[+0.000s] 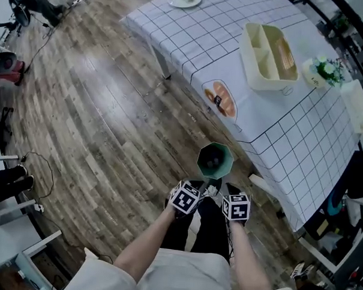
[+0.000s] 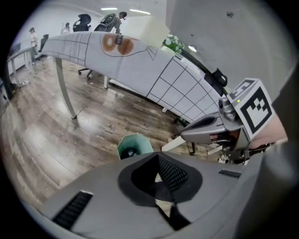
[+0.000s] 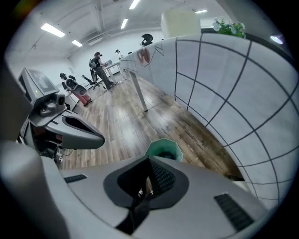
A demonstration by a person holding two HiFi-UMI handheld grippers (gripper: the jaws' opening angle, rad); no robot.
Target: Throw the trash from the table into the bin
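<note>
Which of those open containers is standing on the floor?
The green bin: it stands on the wooden floor beside the table, while the cream divided box rests up on the table.

The left hand-held gripper (image 1: 200,188) and right hand-held gripper (image 1: 224,191) are side by side, just short of the green bin (image 1: 215,160) on the floor beside the worktop (image 1: 302,134).

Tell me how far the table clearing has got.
Done: something dark already lies in the green bin. In hand: nothing; the left gripper and right gripper are shut, empty, above it. Left: perhaps the small dark item on the table.
</note>
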